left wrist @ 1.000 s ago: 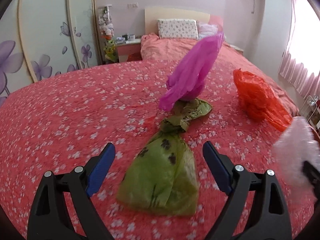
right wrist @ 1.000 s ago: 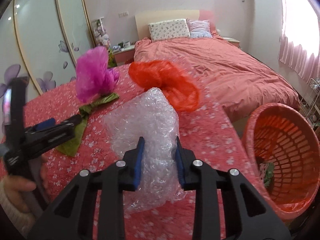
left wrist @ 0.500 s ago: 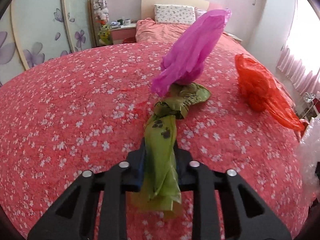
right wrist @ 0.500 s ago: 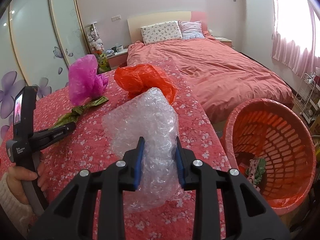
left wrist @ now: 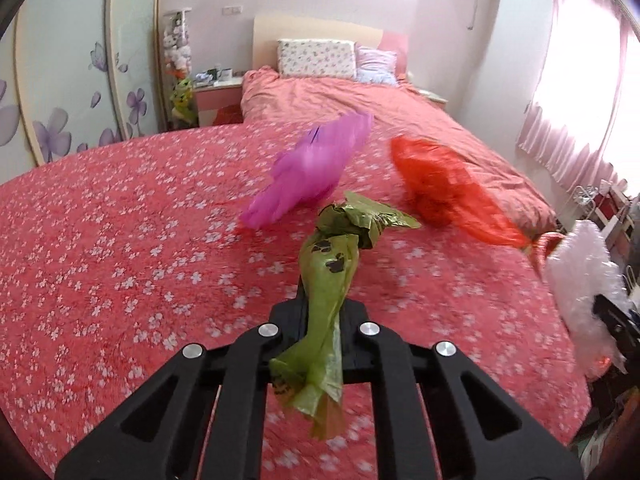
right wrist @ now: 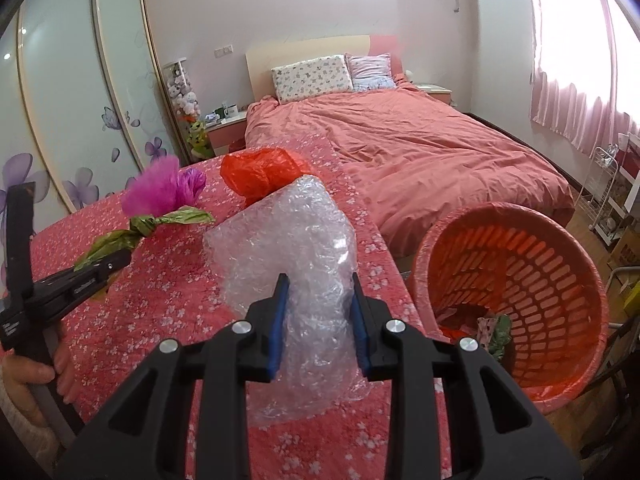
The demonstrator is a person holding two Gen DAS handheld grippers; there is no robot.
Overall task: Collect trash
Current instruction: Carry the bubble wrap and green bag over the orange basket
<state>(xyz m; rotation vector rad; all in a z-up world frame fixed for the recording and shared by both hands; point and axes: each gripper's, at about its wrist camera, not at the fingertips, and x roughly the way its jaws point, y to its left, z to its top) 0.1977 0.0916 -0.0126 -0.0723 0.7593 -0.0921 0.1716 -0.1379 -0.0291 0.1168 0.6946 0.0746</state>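
Observation:
My left gripper [left wrist: 322,300] is shut on a green knotted bag with paw prints [left wrist: 330,268] and holds it above the floral cloth; it also shows in the right wrist view [right wrist: 120,238]. My right gripper [right wrist: 318,300] is shut on a wad of clear bubble wrap [right wrist: 288,240], which shows white at the right edge of the left wrist view [left wrist: 580,280]. A magenta bag [left wrist: 308,172] and a red bag [left wrist: 440,188] lie on the cloth beyond. An orange basket [right wrist: 560,280] with some trash inside stands to the right, below the table edge.
The table wears a red cloth with white flowers [left wrist: 120,240]. A bed with a pink cover [right wrist: 420,144] stands behind it. Wardrobe doors [right wrist: 72,120] are at the left, a nightstand [right wrist: 228,128] at the back and a wire rack [right wrist: 604,192] at the far right.
My left gripper closed on the green bag and lifted it off the cloth. My right gripper has carried the bubble wrap up and right, toward the basket.

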